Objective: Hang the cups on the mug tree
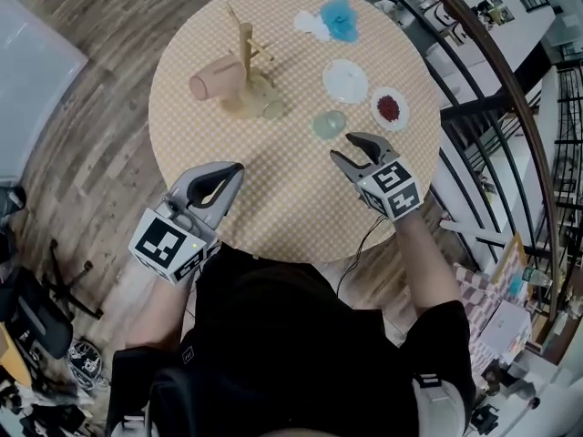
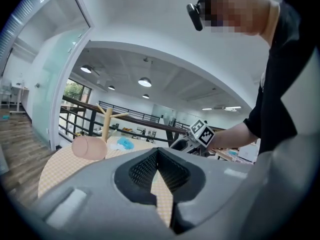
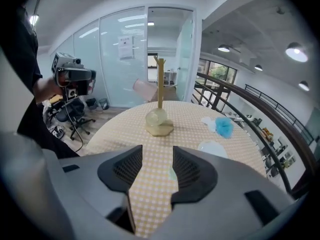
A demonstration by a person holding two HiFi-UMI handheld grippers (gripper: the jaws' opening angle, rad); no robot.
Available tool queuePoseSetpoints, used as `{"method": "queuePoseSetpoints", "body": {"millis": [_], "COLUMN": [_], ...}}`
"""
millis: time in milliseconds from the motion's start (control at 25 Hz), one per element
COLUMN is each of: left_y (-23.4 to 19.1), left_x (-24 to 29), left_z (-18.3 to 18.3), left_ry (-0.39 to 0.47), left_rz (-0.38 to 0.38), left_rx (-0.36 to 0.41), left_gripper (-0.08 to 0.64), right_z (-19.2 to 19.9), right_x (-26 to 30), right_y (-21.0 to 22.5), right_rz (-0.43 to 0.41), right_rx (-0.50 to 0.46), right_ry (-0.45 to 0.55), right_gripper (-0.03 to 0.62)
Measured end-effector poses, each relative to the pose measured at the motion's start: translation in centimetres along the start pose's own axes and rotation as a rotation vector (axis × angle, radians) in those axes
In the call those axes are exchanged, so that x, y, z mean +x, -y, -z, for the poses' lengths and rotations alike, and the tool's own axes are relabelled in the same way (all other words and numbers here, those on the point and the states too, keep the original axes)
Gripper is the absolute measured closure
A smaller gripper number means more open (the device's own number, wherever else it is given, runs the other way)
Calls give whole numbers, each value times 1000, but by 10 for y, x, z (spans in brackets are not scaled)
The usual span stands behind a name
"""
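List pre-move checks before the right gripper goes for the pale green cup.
1. Right gripper jaws apart, nothing between them: ok.
2. Pale green cup stands free on the table, just ahead of that gripper: ok.
3. Which way the cup's handle faces: cannot tell.
4. Mug tree has bare pegs; only the pink cup clearly hangs on it: ok.
5. Clear cup at the tree's base, hung or standing: cannot tell.
6. Left gripper shut, empty, at the near table edge, out of the way: ok.
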State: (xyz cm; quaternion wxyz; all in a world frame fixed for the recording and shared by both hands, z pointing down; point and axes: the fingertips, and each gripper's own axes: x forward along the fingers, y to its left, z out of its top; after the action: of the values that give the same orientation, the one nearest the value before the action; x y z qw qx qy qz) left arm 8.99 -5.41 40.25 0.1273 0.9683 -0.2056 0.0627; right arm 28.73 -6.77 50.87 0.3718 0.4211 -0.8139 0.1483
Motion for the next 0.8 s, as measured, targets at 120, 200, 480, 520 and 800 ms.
{"method": "queuePoseSetpoints", "body": {"millis": [120, 200, 480, 520, 800], "left_y": [-7, -9, -13, -13, -14], "left_x": [-4, -4, -6, -6, -12], "left_z": [7, 9, 24, 25, 43], "left_ry": [4, 3, -23, -27, -51], "left_rz": [-18, -20, -26, -25, -40], "left_rx": [-22, -23, -29, -32, -54], "left_gripper": [555, 555, 555, 555, 555], "right_z": [7, 10, 38, 43, 56], "right_x": [14, 19, 50, 54, 77], "right_y": [7, 9, 20, 24, 47], "right_rz": [0, -13, -37, -35, -49], "right_rx": [-28, -32, -172, -201, -270], "right_ry": [-39, -56, -212, -241, -302], "right_gripper": [389, 380, 317, 309, 287]}}
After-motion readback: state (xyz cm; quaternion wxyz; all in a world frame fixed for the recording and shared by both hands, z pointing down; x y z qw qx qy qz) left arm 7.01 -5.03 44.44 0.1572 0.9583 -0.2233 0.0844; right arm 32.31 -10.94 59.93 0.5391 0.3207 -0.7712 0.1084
